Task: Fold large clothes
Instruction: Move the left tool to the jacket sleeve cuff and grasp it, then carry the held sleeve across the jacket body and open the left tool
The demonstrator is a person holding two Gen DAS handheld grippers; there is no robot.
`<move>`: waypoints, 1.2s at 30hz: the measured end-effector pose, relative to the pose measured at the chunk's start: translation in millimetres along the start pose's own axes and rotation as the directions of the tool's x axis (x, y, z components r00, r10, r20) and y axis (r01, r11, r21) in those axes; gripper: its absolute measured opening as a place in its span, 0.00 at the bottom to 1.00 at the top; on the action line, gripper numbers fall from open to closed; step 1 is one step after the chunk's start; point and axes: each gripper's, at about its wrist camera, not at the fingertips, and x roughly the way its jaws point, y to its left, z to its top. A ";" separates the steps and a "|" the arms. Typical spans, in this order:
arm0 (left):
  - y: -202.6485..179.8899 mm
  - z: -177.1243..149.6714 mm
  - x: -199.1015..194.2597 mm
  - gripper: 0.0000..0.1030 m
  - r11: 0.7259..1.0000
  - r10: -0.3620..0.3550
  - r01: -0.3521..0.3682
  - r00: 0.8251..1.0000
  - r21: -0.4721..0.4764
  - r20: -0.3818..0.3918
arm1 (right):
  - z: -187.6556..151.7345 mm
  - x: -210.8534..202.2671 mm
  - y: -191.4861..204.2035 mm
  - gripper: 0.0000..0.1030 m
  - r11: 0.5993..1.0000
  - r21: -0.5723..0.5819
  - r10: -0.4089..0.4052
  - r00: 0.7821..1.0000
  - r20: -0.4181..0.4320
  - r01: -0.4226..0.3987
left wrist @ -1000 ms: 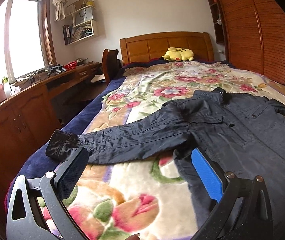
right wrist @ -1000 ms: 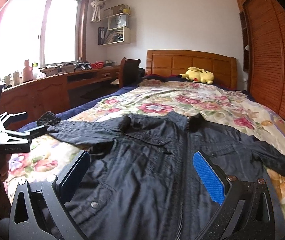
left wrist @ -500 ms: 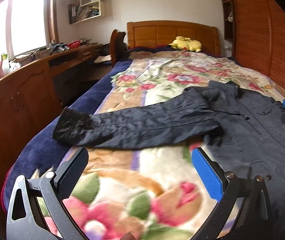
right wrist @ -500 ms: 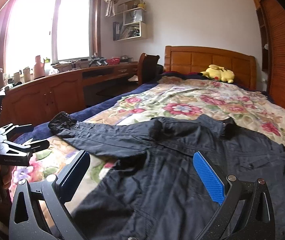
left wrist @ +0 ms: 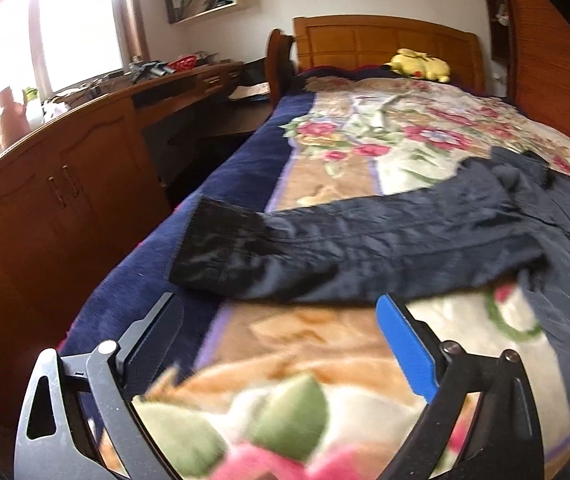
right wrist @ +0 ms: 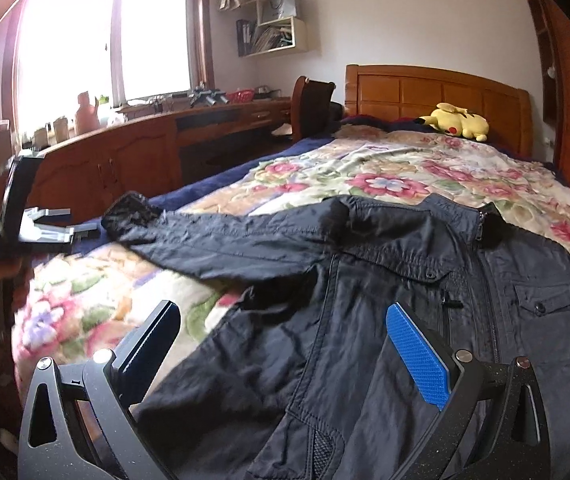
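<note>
Item: your left gripper (left wrist: 279, 316). It has travelled toward the bed's left edge since a second ago; jaws beginning to close from full spread, nothing between them yet, tips just short of the sleeve.

Item: sleeve cuff (left wrist: 221, 240). Now looms large ahead of the left gripper, lying flat across the floral blanket (left wrist: 365, 344). Likely your first pick for folding the sleeve inward.

Item: dark jacket (right wrist: 385, 304). Spread front-up on the bed, zipped, unfolded.

Item: your right gripper (right wrist: 281, 344). Spread wide, empty, lowered over the jacket's body.
</note>
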 end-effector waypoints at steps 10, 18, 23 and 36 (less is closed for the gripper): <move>55.2 17.9 47.3 0.76 0.987 0.012 -0.020 0.999 -0.160 -0.046 | 1.1 11.3 27.8 1.00 0.999 -0.040 -0.029 0.999 -0.021 0.028; 81.3 8.5 90.2 0.72 0.969 0.017 -0.053 0.988 -0.241 -0.150 | -1.0 14.3 34.6 1.00 0.998 -0.055 -0.037 0.999 -0.035 0.035; 85.1 2.0 103.6 0.61 0.958 -0.029 -0.026 0.982 -0.286 -0.187 | -2.0 14.3 35.7 1.00 0.998 -0.057 -0.034 0.999 -0.042 0.032; 20.6 43.0 37.0 0.08 0.984 -0.091 0.080 0.994 -0.157 -0.065 | 4.3 -5.8 29.3 1.00 1.000 -0.029 0.010 1.000 -0.025 -0.011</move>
